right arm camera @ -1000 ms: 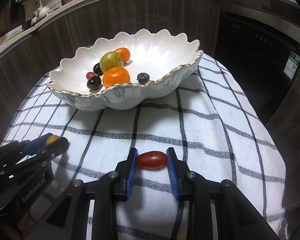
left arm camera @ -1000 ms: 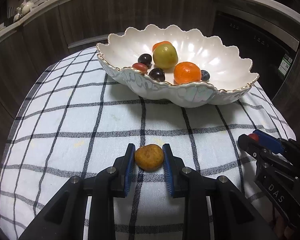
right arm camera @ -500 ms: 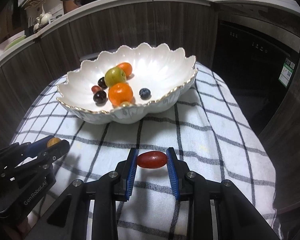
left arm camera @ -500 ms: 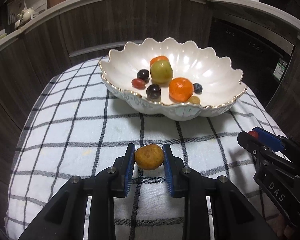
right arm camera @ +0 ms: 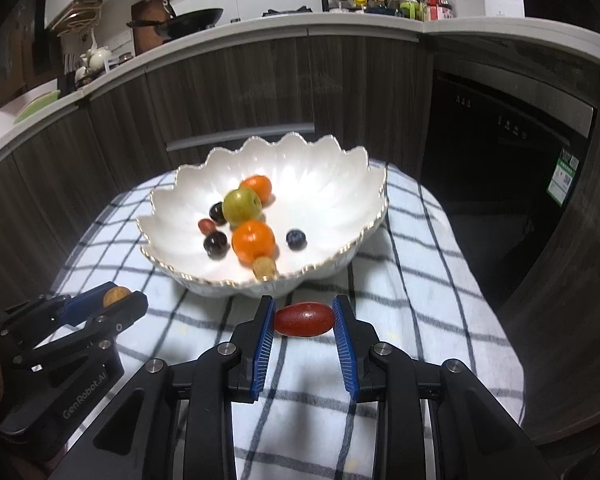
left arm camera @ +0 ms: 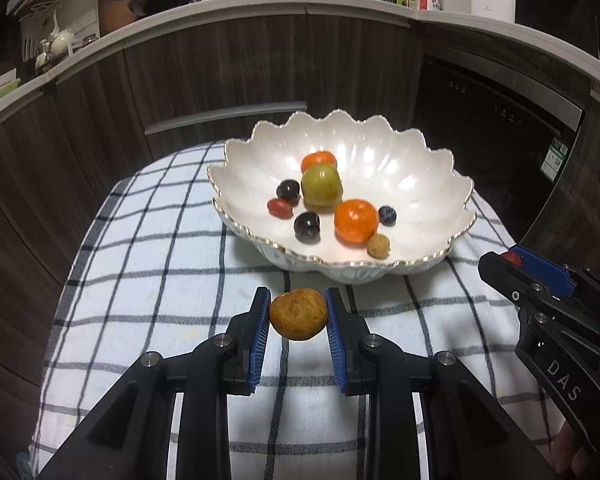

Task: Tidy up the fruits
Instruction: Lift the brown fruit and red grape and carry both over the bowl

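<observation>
A small bench covered by a white cloth with a dark check pattern (left arm camera: 148,264) is seen from two cameras mounted on hand-held grippers. At the far side of the cloth a white scalloped bowl with a gold rim (left arm camera: 412,184) is set. Inside it, several fruits are gathered left of its middle: a green round fruit (left arm camera: 322,185), a mandarin (left arm camera: 318,160) just behind it, a second mandarin (left arm camera: 356,221) nearer the front, two dark grapes (left arm camera: 288,191) (left arm camera: 307,227), a small red oblong fruit (left arm camera: 280,208), a blueberry (left arm camera: 387,215) and a small tan fruit (left arm camera: 378,246) close to the near rim.

In the left wrist view, the left gripper (left arm camera: 298,316) is held above the cloth, near the front of the bowl. Its blue-padded fingers (left arm camera: 260,332) are clenched on a rough tan-brown round fruit (left arm camera: 298,314), which is clear of the cloth.

In the right wrist view, the right gripper (right arm camera: 304,322) is held likewise in front of the bowl. A glossy red oblong fruit (right arm camera: 304,319), perhaps a grape tomato or a jujube, is grasped end to end between its fingers (right arm camera: 345,344).

Each gripper is also seen at the edge of the other's view, with its fruit pinched at the tip. Behind the bench, dark wooden cabinets (right arm camera: 240,88) and a worktop with a black pan (right arm camera: 192,20) and jars are seen.
</observation>
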